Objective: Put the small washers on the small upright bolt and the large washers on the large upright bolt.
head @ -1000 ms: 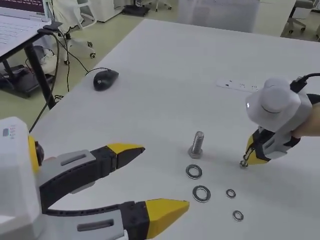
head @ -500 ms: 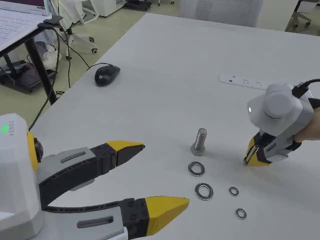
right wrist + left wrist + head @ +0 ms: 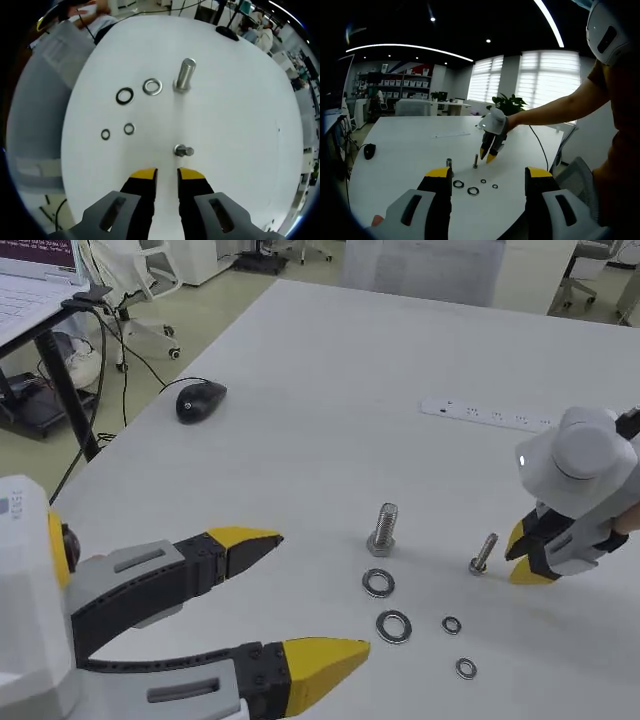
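Observation:
The large bolt stands upright on the white table. To its right stands the small bolt, leaning slightly. My right gripper is open just behind the small bolt, with nothing between its jaws. Two large washers and two small washers lie flat in front of the bolts. My left gripper hovers wide open and empty at the near left.
A black mouse lies at the table's left edge. A white power strip lies at the far right. Beyond the left edge are a side table with a laptop, cables and office chairs.
My right gripper has opened, let go of the small bolt and drawn back to the right. The small bolt now stands free on the table. The left gripper has held still.

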`<state>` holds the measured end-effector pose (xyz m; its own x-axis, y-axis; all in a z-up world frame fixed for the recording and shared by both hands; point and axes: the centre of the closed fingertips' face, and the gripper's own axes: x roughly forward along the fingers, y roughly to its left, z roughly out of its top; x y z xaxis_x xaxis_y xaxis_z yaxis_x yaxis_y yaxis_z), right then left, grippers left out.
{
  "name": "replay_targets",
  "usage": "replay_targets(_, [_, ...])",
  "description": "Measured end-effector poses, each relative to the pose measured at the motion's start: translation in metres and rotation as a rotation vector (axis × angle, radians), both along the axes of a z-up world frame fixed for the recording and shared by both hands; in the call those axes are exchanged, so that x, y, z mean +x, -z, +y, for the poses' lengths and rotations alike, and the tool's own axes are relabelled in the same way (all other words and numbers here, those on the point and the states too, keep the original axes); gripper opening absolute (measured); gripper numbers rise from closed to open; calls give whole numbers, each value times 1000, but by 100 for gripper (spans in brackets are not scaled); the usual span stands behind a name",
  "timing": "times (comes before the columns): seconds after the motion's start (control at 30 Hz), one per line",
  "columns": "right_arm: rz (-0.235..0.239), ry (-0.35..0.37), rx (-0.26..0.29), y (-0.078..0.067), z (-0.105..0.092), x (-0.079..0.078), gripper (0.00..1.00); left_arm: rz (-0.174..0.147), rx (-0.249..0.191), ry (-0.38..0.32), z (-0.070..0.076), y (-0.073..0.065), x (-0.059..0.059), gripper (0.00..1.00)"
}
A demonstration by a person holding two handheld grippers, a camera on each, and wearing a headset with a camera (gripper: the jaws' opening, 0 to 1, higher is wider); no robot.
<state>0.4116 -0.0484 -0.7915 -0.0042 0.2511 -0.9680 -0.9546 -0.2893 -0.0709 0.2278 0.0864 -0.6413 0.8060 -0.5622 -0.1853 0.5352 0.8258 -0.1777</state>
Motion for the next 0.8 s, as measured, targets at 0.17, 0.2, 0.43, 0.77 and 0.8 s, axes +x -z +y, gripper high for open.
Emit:
replay_targets(0.17, [41,8,20,1,-2,-28,17,-15,3,10,-5,-5,-6,59])
replay_targets(0.2, [44,1,26,1,-1,-35,17,-17,4,12,-6,-6,-8,59])
replay_targets(0.43, [82,-45,47,5,12,-71,17,-28,9,14,-7,-9,-17,59])
replay_targets(0.77, [100,-69,34,16,19,-92,18,-41,11,14,-6,-16,-30,59])
replay_targets(0.8, [100,-69,34,16,19,-92,18,-42,11,15,-6,-16,-31,59])
